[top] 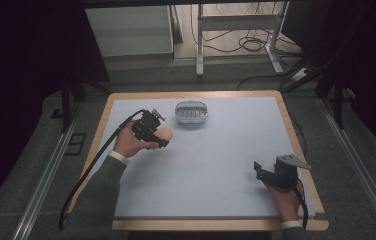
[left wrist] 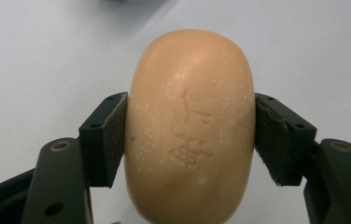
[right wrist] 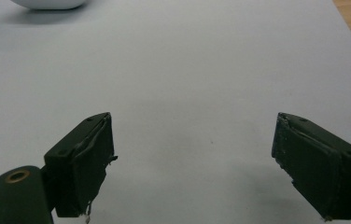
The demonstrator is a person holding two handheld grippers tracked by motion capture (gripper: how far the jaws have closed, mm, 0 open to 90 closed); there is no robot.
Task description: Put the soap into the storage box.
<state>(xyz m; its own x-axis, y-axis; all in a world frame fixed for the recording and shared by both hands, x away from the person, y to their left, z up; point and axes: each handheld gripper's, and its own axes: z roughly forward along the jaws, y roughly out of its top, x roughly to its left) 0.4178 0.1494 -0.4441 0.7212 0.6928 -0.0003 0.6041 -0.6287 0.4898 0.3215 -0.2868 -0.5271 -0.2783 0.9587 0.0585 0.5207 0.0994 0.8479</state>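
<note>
— Left gripper (top: 162, 137) is pinching the soap bar (left wrist: 190, 126) across its narrow waist, one black pad pressing each long side, isn't it?

— Yes. In the left gripper view the bar is sitting at the centre of the frame, rounded end pointing away, stamped characters facing up. In the high view it is showing left of centre, just below and left of the soap dish (top: 191, 113).

— How is it likely handling?

— I am judging it as a firm, fairly dense lump, stiff enough not to be giving under the pads. Its surface is looking dry and powdery, so the grip is probably holding, but the curved flanks are offering little flat contact; squeezing off-centre could be letting it squirt forward.

— So the waist is the place?

— I think so, at the widest parallel stretch.

— And further out?

— The dish is resting near the top centre of the grey mat (top: 216, 165). The right gripper (top: 262, 172) is waiting at the lower right, jaws spread wide over bare mat, gripping nothing.
</note>
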